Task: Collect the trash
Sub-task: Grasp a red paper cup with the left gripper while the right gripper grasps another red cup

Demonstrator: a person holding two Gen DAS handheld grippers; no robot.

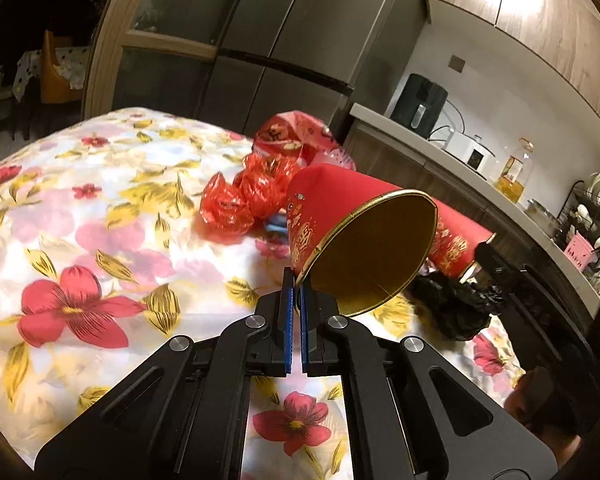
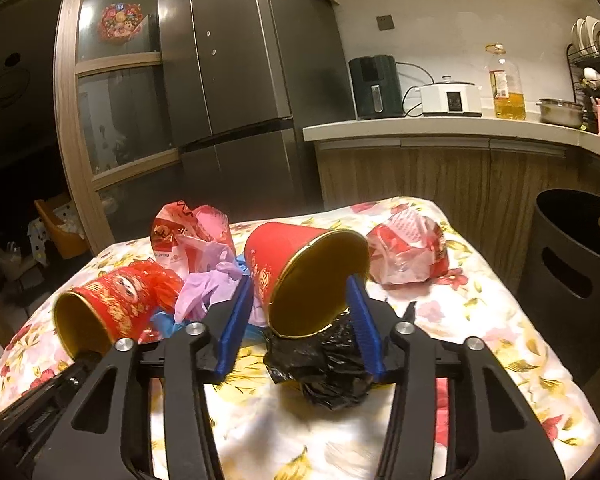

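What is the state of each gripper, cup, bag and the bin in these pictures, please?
left gripper: shut on the rim of a red paper cup, cup tilted, empty
right gripper: open, around the mouth of a second red cup
second red cup: on its side, empty
black plastic bag: crumpled on the table
red plastic bag: crumpled
black trash bin: upright, open

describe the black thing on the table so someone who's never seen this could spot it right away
Find the table under the floral tablecloth in front of the grey fridge. Near its front edge lies a crumpled black plastic bag, between the open right claw's blue fingers, just under the mouth of a tipped red paper cup with gold lining. It is the only black piece among red and pink litter.
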